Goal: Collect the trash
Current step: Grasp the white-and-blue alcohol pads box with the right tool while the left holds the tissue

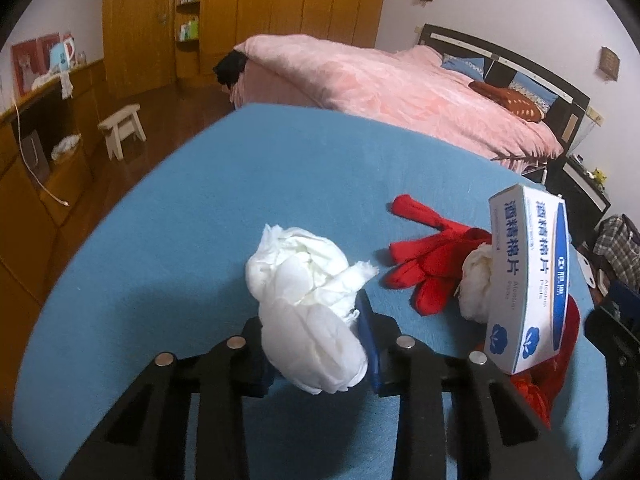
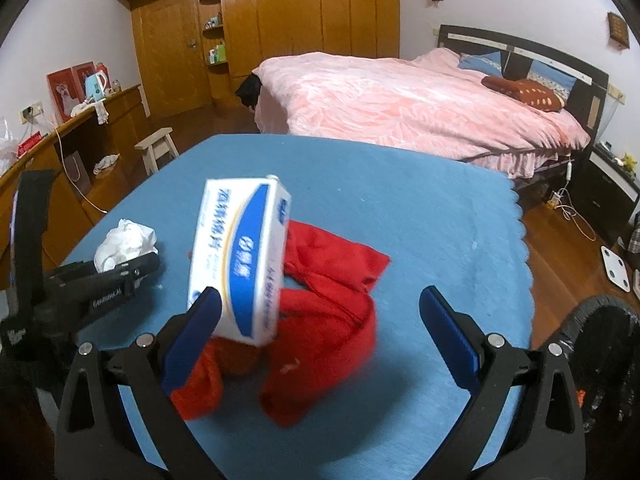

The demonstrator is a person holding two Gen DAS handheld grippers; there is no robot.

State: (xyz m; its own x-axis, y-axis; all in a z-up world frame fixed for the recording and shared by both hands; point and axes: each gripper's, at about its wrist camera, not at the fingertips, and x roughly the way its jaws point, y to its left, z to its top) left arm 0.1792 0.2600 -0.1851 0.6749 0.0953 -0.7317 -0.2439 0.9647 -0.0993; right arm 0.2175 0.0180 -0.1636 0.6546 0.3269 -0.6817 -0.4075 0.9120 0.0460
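Observation:
My left gripper (image 1: 316, 320) is shut on a crumpled white tissue wad (image 1: 308, 288) just above the blue table cloth (image 1: 240, 184); that wad also shows in the right wrist view (image 2: 124, 242). My right gripper (image 2: 320, 320) is open. A white and blue alcohol-pad box (image 2: 244, 260) stands tilted on end beside its left finger, over a red glove (image 2: 328, 304). In the left wrist view the box (image 1: 528, 280) stands at the right, with the red glove (image 1: 428, 260) and a second white wad (image 1: 478, 284) next to it.
A black-lined trash bin (image 2: 600, 352) stands at the table's right edge. A pink bed (image 2: 420, 100) lies behind the table. A wooden stool (image 1: 122, 126) and a low cabinet (image 1: 36, 152) are at the left, with wardrobes at the back.

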